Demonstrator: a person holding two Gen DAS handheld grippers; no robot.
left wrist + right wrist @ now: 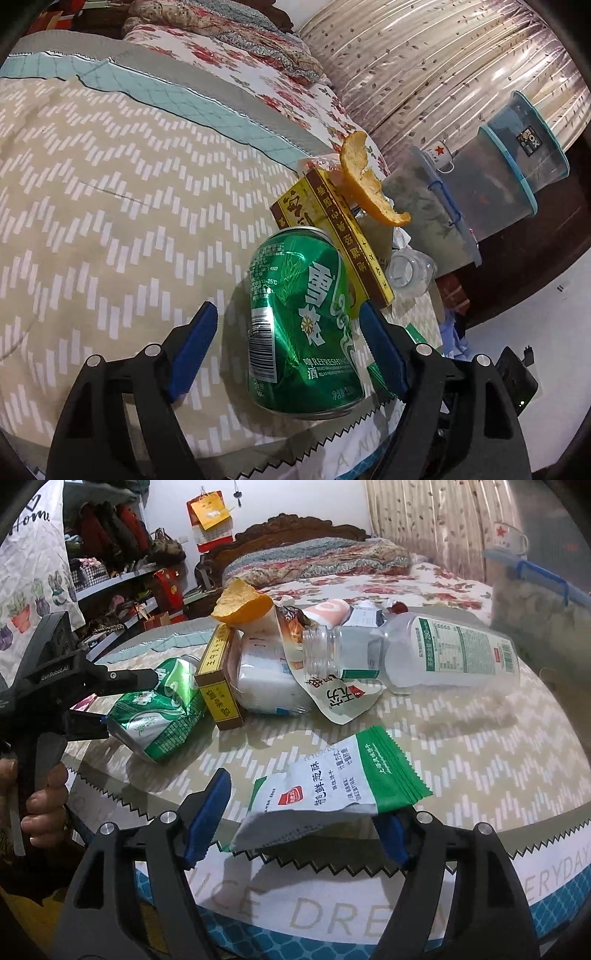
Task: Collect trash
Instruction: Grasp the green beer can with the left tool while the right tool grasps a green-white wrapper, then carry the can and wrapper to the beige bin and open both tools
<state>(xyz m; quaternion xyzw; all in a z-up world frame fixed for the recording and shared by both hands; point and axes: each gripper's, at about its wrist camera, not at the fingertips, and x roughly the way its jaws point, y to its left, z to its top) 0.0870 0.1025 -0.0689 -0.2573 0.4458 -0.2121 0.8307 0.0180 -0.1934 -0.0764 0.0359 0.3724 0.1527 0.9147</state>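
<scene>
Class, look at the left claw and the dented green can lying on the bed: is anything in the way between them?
Nothing visible. The green can lies between the open pads of the left claw; the yellow box leans beyond it.

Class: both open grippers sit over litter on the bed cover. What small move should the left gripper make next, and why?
Probably close the left gripper on the dented green drink can. The can lies between its blue pads, which stand clear of it, so nothing is held yet. The right gripper likewise straddles the white and green snack wrapper without pinching it.
</scene>
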